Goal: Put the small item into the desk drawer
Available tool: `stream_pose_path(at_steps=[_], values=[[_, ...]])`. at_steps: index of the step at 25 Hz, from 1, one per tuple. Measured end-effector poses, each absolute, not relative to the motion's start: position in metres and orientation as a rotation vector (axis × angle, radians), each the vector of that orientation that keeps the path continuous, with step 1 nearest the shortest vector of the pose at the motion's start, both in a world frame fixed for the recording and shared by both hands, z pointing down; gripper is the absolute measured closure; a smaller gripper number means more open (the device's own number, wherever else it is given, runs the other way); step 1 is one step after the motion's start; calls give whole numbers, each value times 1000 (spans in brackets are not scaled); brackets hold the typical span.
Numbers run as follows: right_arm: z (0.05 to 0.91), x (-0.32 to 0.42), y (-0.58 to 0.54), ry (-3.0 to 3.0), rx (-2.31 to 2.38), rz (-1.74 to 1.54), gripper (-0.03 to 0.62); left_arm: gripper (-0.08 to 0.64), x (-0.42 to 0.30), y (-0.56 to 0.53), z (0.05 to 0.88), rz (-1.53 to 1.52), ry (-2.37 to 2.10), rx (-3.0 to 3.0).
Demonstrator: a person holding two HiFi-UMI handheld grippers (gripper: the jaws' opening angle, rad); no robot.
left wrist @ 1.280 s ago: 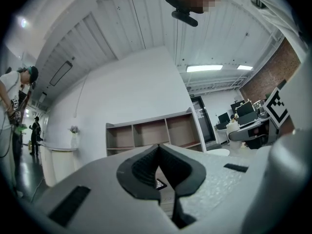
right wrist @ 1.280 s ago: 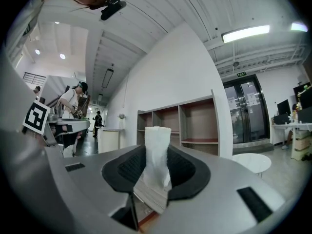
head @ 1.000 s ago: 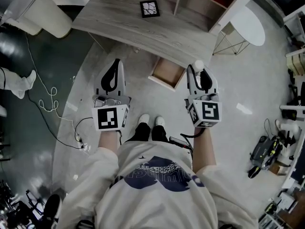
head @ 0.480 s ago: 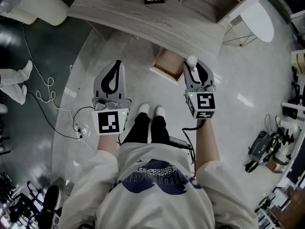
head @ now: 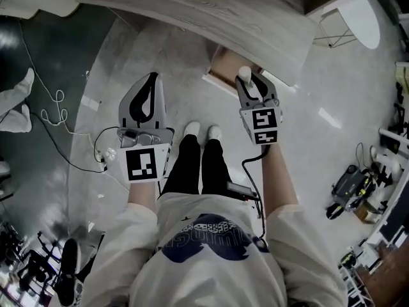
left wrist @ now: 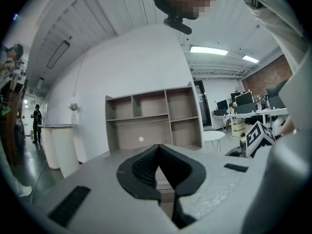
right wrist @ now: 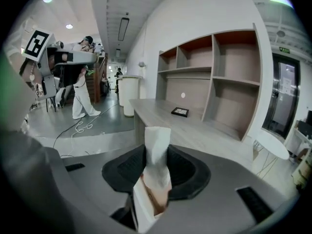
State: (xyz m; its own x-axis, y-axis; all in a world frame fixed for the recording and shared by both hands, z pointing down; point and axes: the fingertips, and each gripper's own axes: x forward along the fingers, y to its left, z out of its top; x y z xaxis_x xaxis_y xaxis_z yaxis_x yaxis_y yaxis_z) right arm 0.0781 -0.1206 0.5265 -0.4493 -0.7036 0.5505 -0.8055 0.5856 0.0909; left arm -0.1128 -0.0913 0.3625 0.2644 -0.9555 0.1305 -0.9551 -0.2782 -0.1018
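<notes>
White, crumpled, paper-like small item [right wrist: 157, 150] pinched in right tongs [head: 250, 82], left tongs [left wrist: 158, 147] pressed together — empty, pale wood-grain desk [head: 211, 11], drawer [head: 225, 64] half hidden beneath its edge

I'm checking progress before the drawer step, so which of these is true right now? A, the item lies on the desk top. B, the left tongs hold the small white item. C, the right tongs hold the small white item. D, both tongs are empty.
C: the right tongs are closed on the small white item, which sticks up between them, while the left tongs are shut with nothing between them.
</notes>
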Motion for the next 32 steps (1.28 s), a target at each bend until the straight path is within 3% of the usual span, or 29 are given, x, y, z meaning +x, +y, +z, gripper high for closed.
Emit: stream_pose_path(at_steps=[14, 32], values=[[663, 68, -127, -2106, 901, 322, 465, 552, -121, -97, 427, -329, 1922, -2557], [776, 64, -148, -1848, 650, 266, 465, 552, -136, -100, 495, -413, 1981, -2589]])
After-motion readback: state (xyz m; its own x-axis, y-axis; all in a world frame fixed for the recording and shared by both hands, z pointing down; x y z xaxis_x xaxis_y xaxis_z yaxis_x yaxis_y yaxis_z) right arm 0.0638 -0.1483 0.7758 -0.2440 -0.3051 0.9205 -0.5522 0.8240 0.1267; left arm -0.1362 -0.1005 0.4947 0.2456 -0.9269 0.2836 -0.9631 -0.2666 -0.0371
